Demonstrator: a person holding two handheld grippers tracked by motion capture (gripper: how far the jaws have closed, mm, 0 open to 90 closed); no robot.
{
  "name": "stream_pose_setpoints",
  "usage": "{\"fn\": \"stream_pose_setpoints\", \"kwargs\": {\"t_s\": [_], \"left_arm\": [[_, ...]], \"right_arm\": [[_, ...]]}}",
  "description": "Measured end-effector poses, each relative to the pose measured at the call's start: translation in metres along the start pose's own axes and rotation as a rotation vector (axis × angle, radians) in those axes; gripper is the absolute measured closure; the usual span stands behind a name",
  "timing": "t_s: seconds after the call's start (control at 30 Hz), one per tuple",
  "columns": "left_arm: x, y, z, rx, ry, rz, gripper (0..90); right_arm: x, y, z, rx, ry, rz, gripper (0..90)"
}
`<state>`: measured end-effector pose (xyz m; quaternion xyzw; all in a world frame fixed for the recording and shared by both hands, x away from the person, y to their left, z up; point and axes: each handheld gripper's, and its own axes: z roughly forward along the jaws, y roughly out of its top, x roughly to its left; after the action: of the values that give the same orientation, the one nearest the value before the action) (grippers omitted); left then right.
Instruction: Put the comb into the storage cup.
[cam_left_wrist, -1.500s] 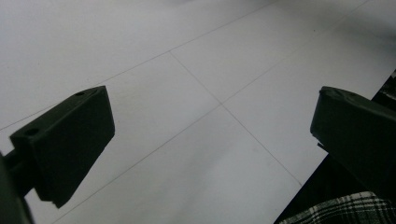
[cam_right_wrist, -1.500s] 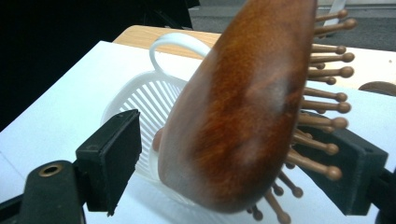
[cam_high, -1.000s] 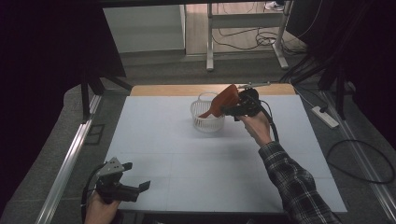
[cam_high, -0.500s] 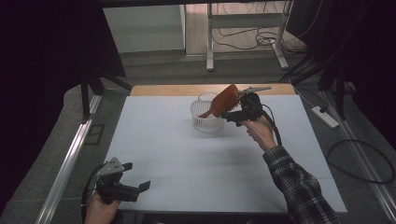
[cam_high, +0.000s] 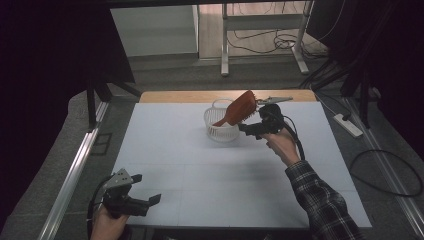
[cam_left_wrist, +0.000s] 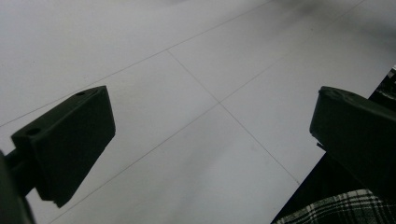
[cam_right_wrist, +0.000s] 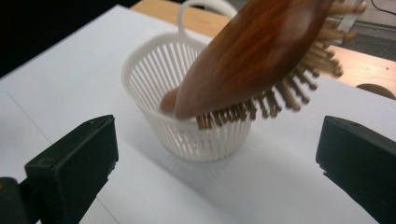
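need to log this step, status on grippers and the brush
Right gripper open, jaws just widened, nothing between them. Wooden hairbrush handle-down in white basket, head leaning over rim. Left gripper open, near table edge. Nothing in the way.

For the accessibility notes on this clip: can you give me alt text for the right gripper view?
A wooden hairbrush leans handle-down in a white slatted basket, its bristled head jutting over the rim. The right claw is open in front of it, jaws wide apart and off the brush, above the white table.

White table top (cam_high: 200, 165), wooden strip at its far edge (cam_high: 175, 96), white power strip (cam_high: 347, 125) on floor, desk frame (cam_high: 225, 50) behind
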<state>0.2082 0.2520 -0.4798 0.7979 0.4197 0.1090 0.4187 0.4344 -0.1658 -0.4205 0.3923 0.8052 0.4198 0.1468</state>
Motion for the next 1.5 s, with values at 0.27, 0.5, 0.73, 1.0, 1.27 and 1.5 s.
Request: {"fn": "stream_pose_setpoints", "kwargs": {"t_s": [0.27, 0.5, 0.73, 1.0, 1.27, 1.5], "left_arm": [[0.000, 0.000, 0.000, -0.001, 0.001, 0.002, 0.3], [0.000, 0.000, -0.001, -0.003, -0.002, 0.004, 0.3], [0.000, 0.000, -0.001, -0.007, -0.006, 0.005, 0.3], [0.000, 0.000, -0.001, -0.004, -0.017, 0.001, 0.8], [0.001, 0.000, -0.001, -0.002, -0.020, -0.003, 1.0], [0.000, 0.000, 0.000, -0.001, -0.016, -0.002, 0.9]], "right_arm": [[0.004, -0.008, -0.001, 0.002, 0.008, -0.028, 0.0], [0.007, -0.009, -0.006, -0.024, -0.008, -0.034, 0.0], [0.010, -0.011, -0.012, -0.022, 0.007, -0.047, 0.0], [0.010, -0.018, -0.019, -0.043, 0.039, -0.038, 0.0], [0.007, -0.026, -0.024, -0.037, 0.025, -0.033, 0.0], [0.008, -0.031, -0.026, -0.010, 0.036, -0.027, 0.0]]}}
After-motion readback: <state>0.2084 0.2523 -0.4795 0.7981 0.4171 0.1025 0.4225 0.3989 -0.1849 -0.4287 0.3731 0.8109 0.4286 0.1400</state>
